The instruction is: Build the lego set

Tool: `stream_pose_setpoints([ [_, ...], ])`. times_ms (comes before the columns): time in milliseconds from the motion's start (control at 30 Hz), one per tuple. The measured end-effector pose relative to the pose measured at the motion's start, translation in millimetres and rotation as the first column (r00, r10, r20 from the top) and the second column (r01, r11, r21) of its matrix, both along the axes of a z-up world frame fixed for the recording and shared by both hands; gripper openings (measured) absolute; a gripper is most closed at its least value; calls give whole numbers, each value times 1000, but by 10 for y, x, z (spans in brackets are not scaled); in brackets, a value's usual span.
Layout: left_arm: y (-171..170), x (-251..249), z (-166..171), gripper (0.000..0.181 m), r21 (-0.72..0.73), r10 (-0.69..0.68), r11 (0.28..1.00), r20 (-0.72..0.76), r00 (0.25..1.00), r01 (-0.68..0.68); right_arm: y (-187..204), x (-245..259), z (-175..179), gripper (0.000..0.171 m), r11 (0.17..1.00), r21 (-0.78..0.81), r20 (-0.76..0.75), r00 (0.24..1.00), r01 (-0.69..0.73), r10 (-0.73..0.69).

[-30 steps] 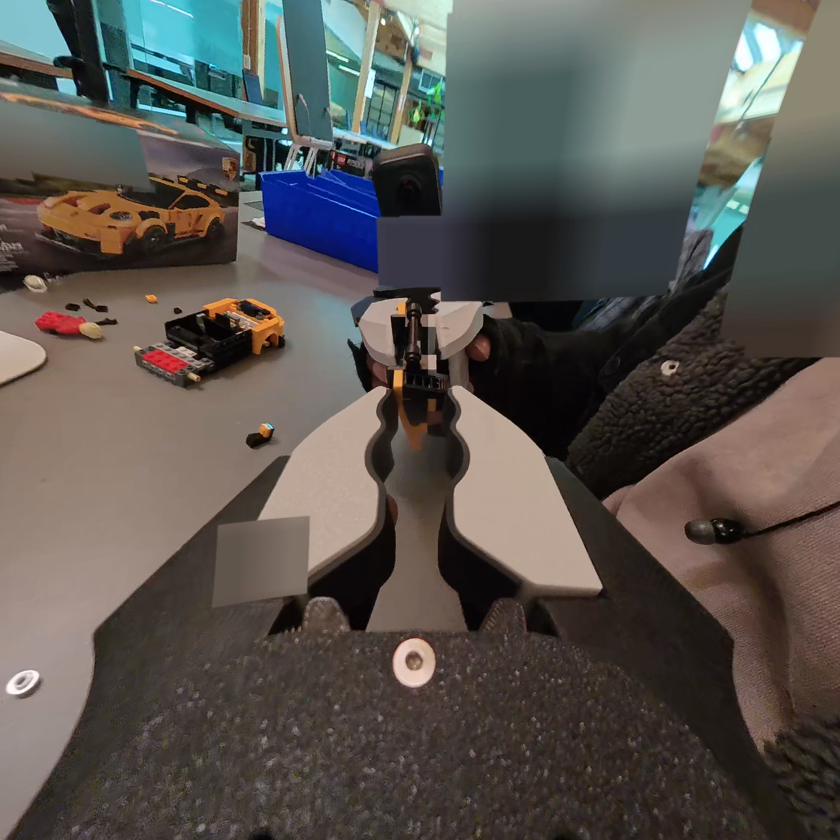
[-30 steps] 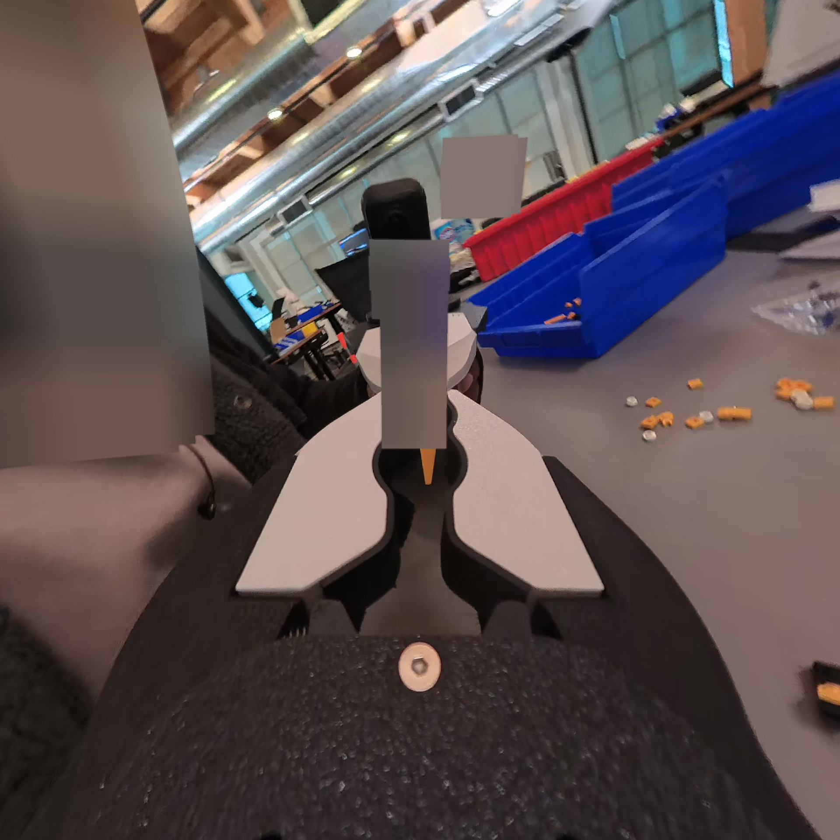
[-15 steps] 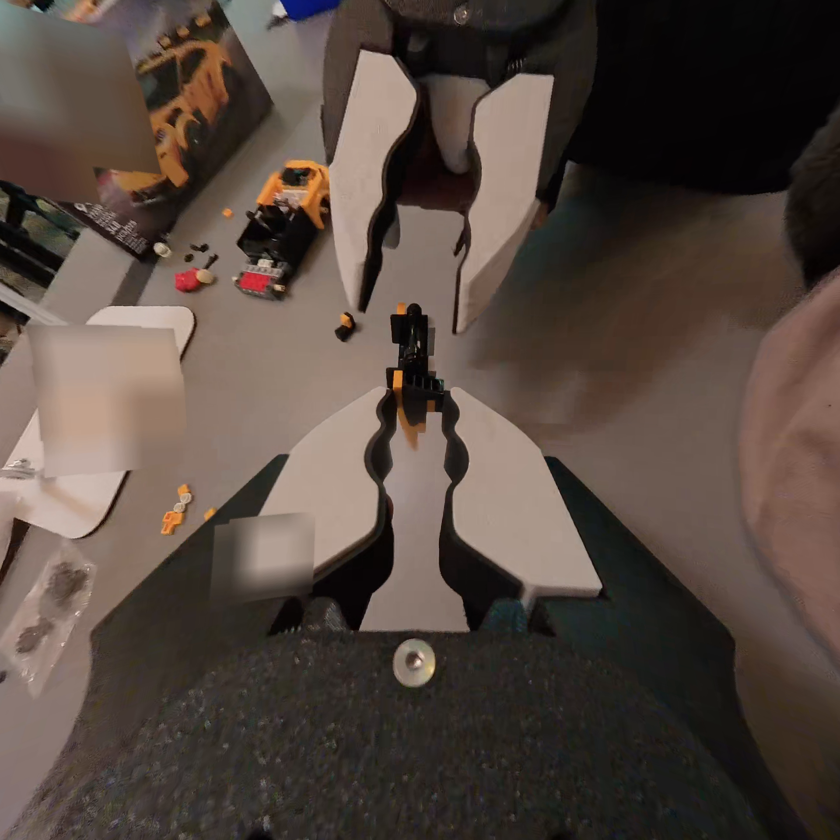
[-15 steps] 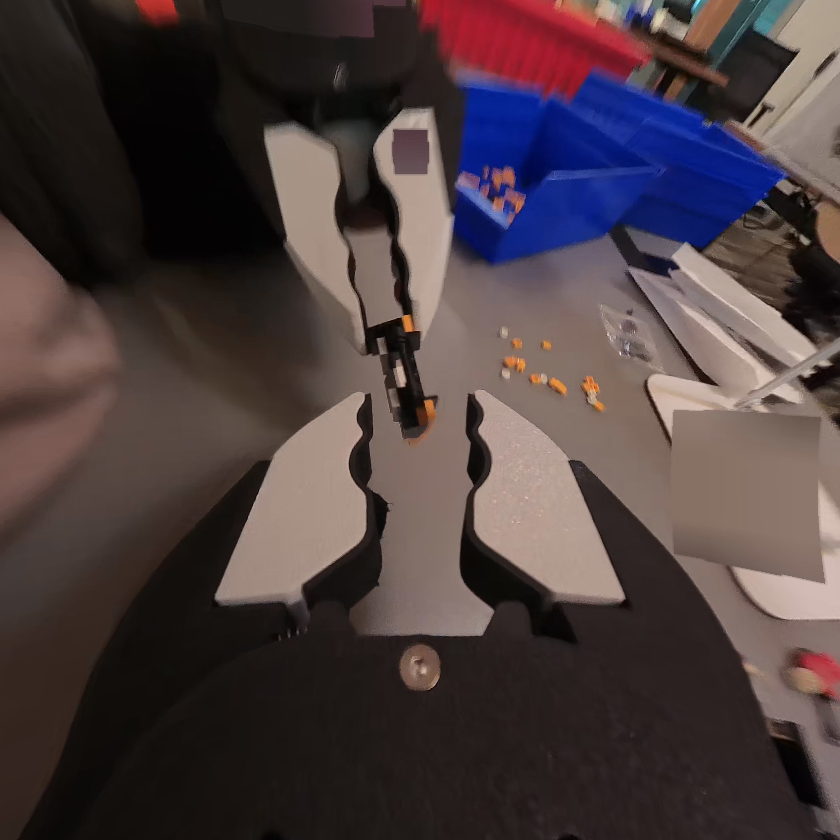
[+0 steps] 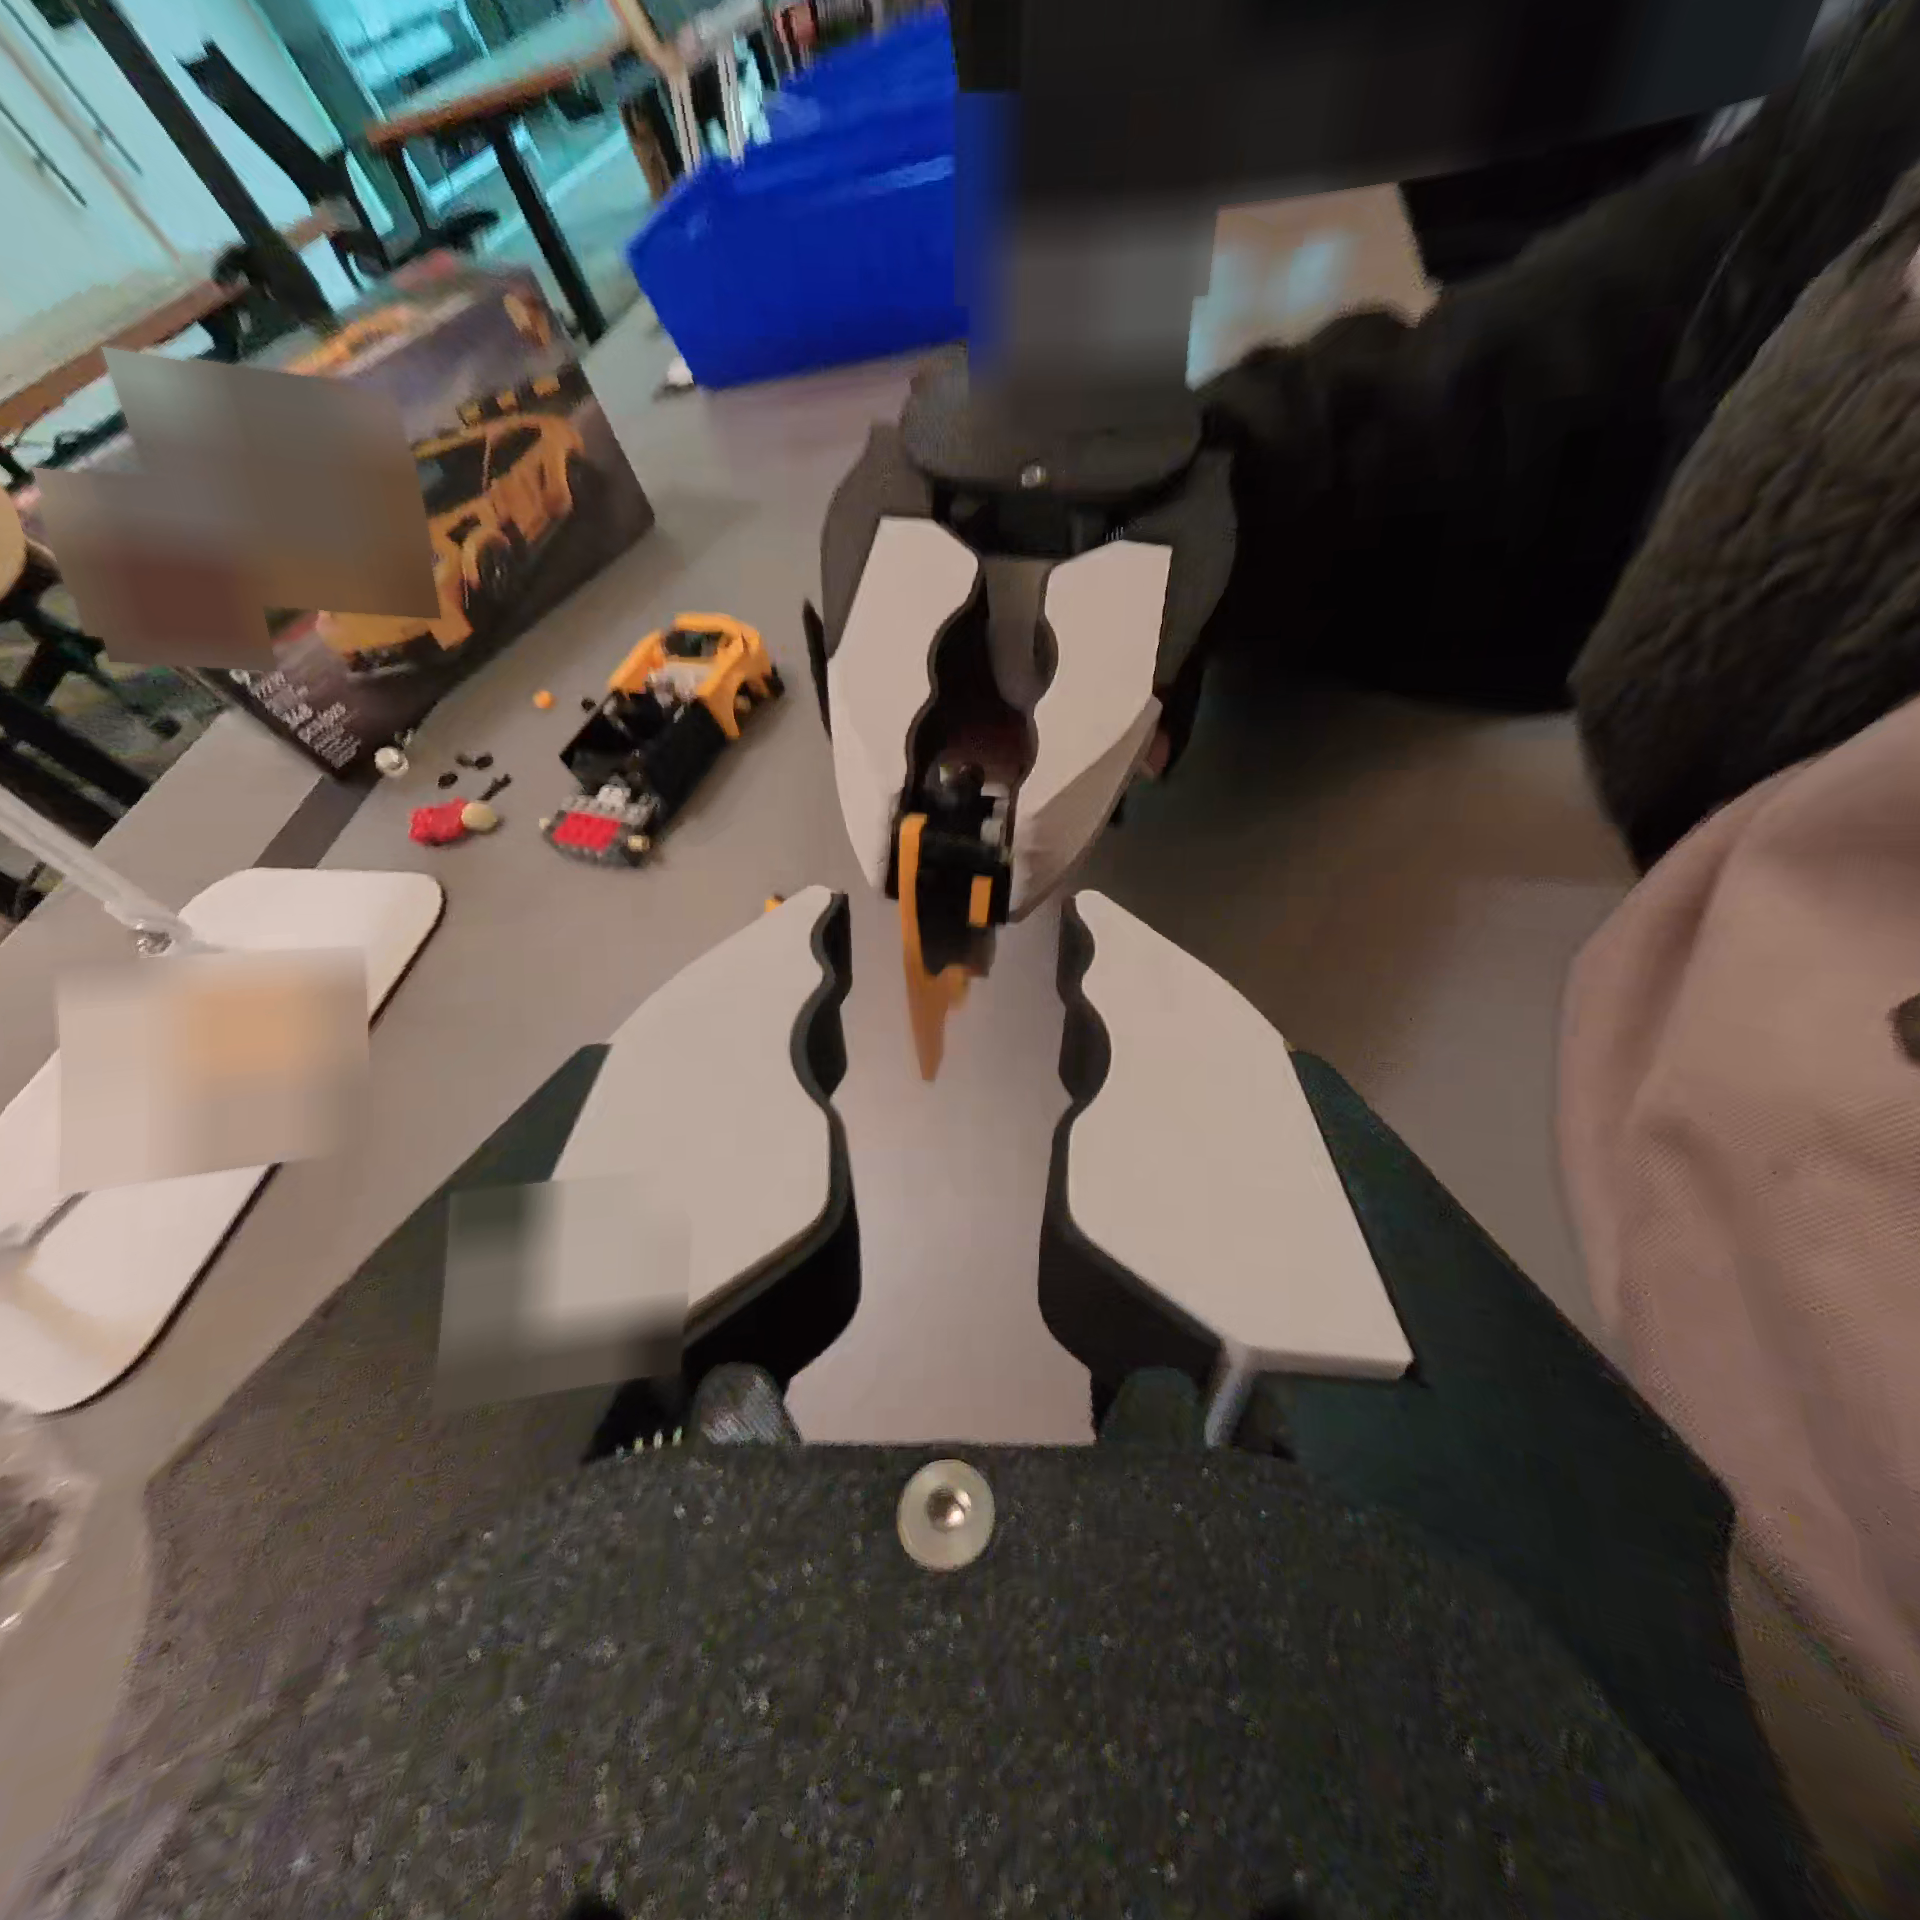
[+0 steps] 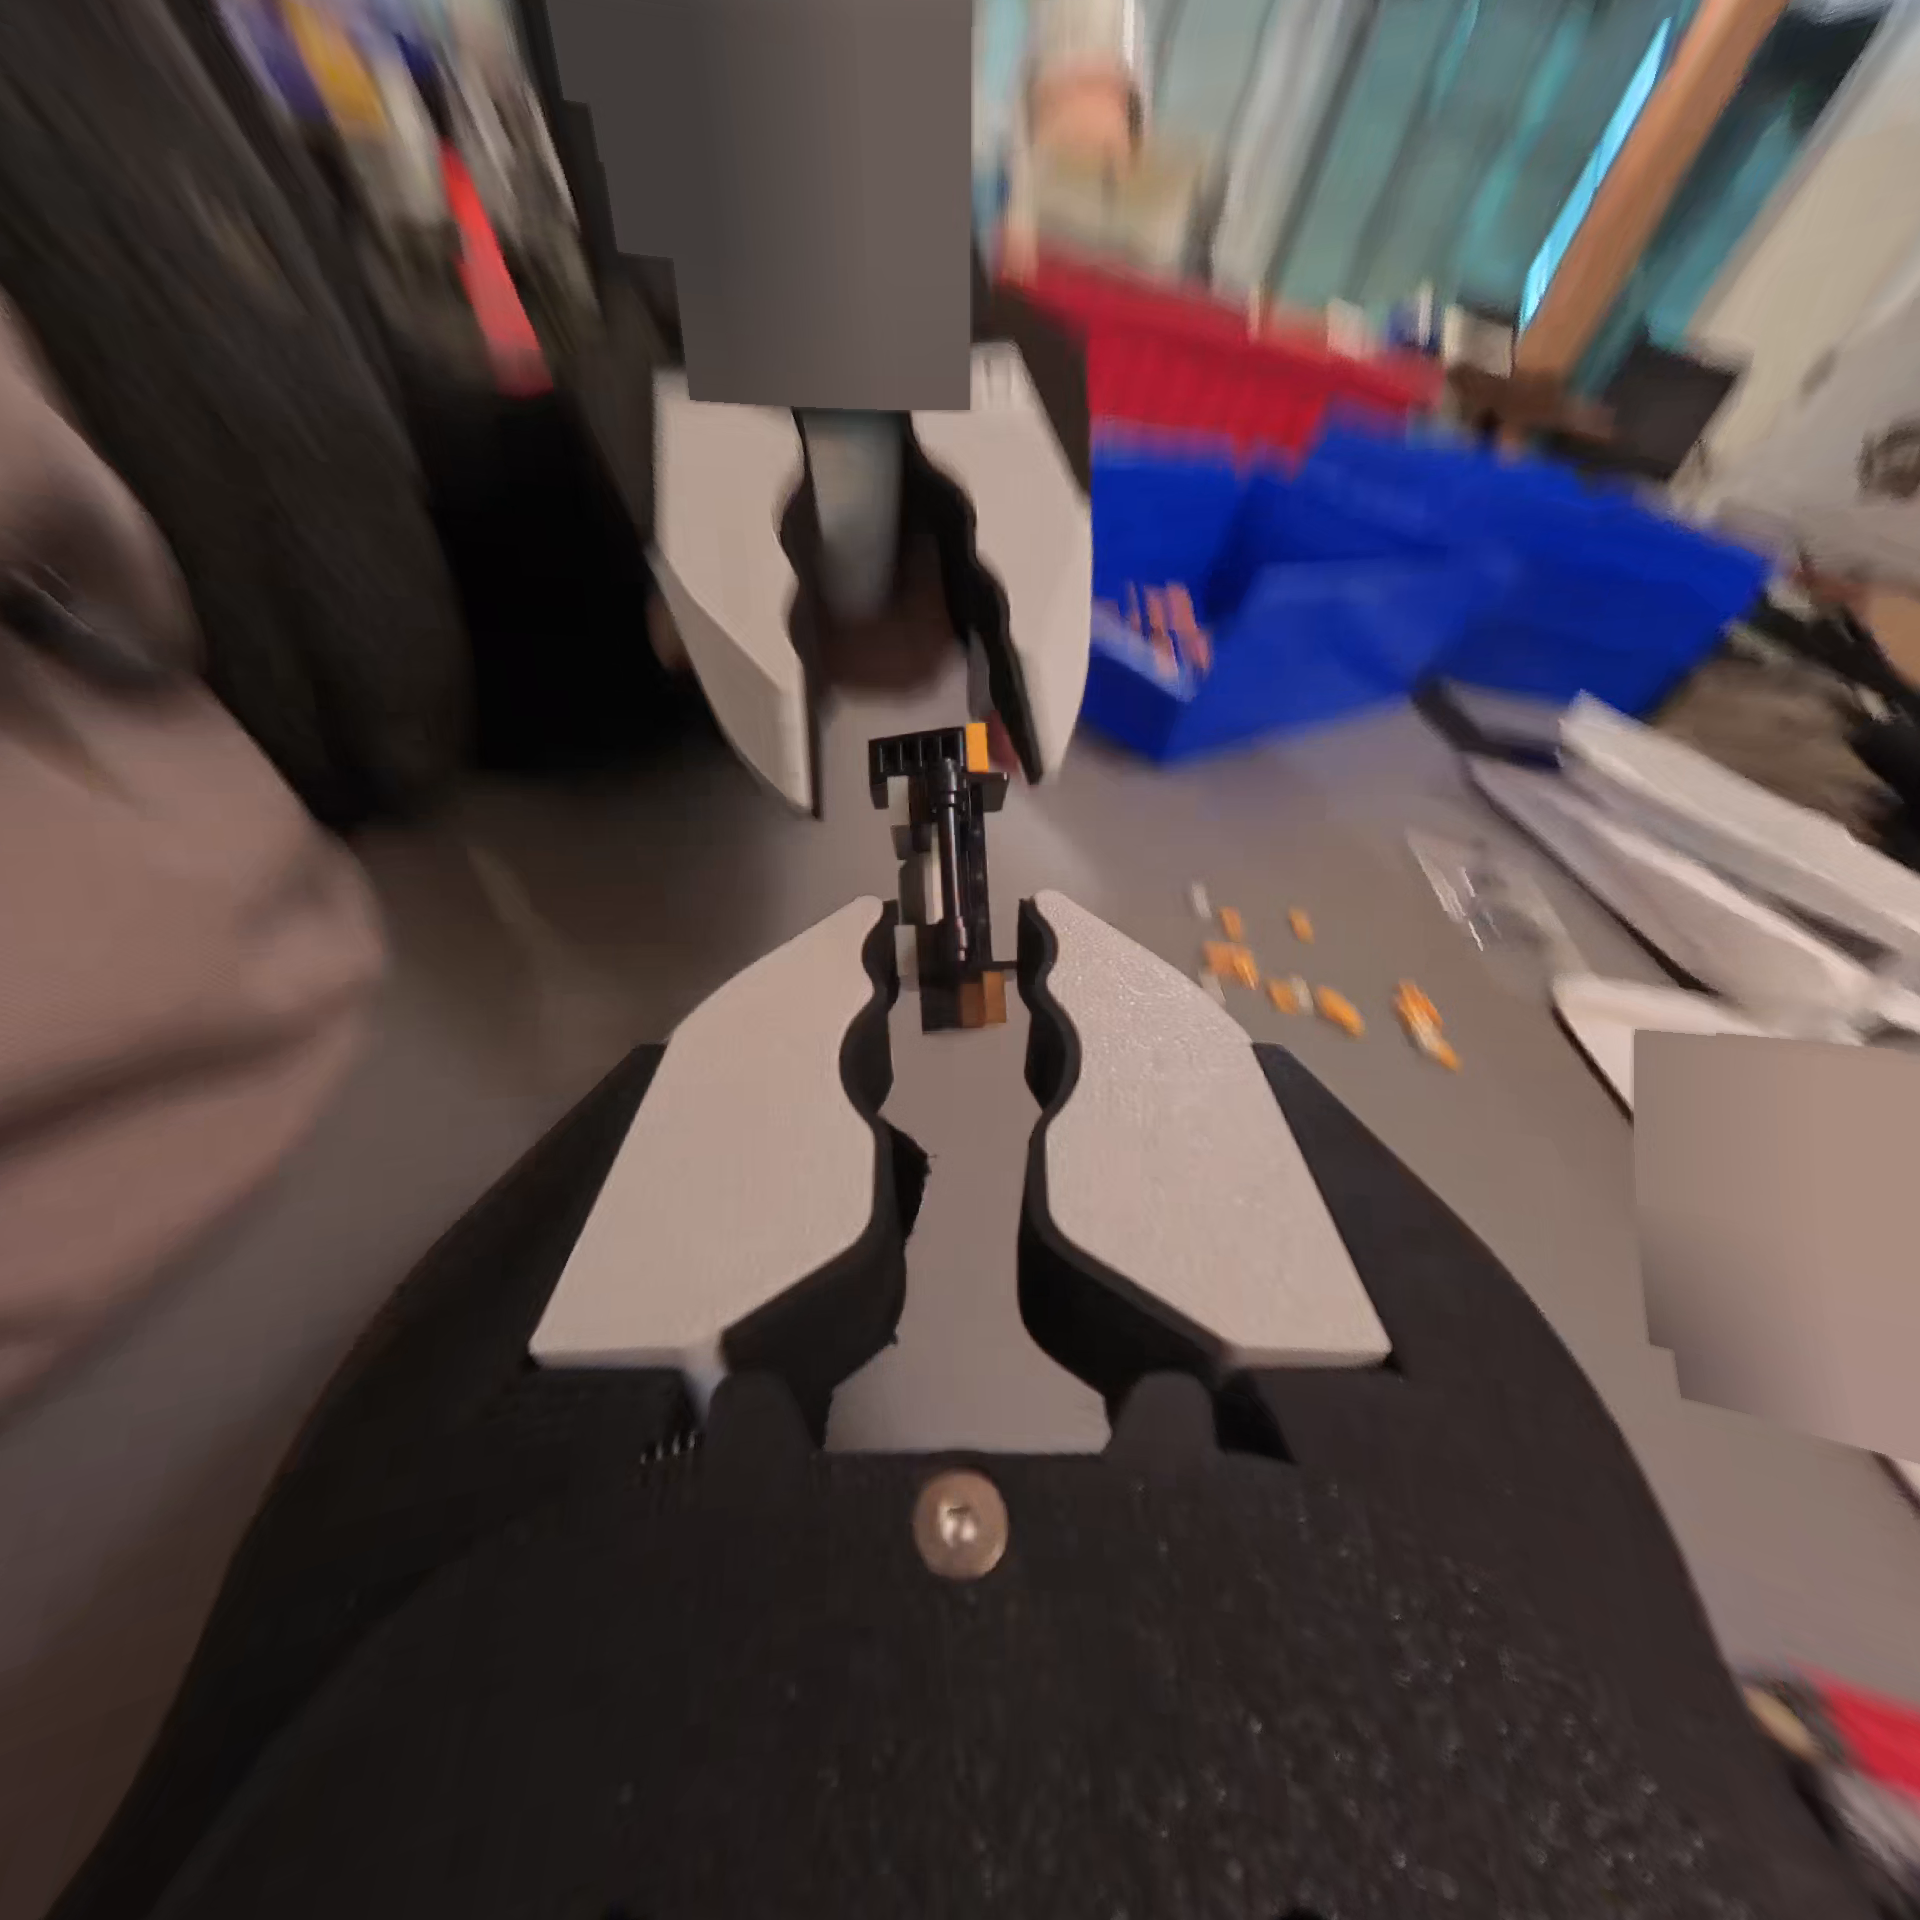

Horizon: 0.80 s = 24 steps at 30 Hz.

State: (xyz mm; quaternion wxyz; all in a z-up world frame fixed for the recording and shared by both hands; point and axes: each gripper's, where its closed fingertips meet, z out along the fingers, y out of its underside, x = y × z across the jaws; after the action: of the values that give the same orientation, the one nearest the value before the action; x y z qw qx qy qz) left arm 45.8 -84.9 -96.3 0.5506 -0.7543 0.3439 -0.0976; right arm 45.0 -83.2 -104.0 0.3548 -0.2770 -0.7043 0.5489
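Note:
A small black-and-orange lego sub-assembly (image 5: pixel 951 862) with a long orange wedge (image 5: pixel 928 997) is held above the grey table (image 5: pixel 1299 852). My right gripper (image 6: pixel 954 914) is shut on its near end (image 6: pixel 951 935); in the left wrist view the right gripper (image 5: pixel 951 888) faces me. My left gripper (image 5: pixel 951 904) is open, its fingers on either side of the wedge without touching it. In the right wrist view the left gripper (image 6: pixel 914 779) stands open around the piece's far black end (image 6: pixel 920 758). The partly built orange-and-black car (image 5: pixel 665 758) sits on the table to the left.
The set's box (image 5: pixel 499 540) stands behind the car, with a red piece (image 5: pixel 442 821) and small black bits beside it. A white board (image 5: pixel 208 1039) lies at left. Blue bins (image 6: pixel 1403 571), loose orange pieces (image 6: pixel 1320 987) and white booklets (image 6: pixel 1714 883) lie at right. A person's sleeve (image 5: pixel 1766 1143) is close.
Half a second ago my left gripper held the sub-assembly and the right was open. Now the right gripper is shut on it and the left has opened. Both views have tilted up.

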Motion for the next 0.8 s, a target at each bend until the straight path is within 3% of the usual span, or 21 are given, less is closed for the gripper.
stream_pose_setpoints([
  [100, -24, 35, 191, 34, 48, -27, 999, 122, 992, 22, -69, 71, 216, 22, 985, -154, -81, 994, -82, 70],
  [200, -61, 113, 300, 31, 86, -64, 995, 169, 984, 50, -110, 85, 268, 22, 971, -210, -106, 990, -116, 95],
  [367, -65, 149, 309, 22, 118, -57, 992, 126, 990, 42, -181, 74, 221, 22, 974, -189, -103, 989, -128, 109],
  [800, -82, 181, 234, 19, 140, -28, 990, -31, 999, 32, -206, 39, 87, 22, 993, -76, -85, 992, -95, 88],
])
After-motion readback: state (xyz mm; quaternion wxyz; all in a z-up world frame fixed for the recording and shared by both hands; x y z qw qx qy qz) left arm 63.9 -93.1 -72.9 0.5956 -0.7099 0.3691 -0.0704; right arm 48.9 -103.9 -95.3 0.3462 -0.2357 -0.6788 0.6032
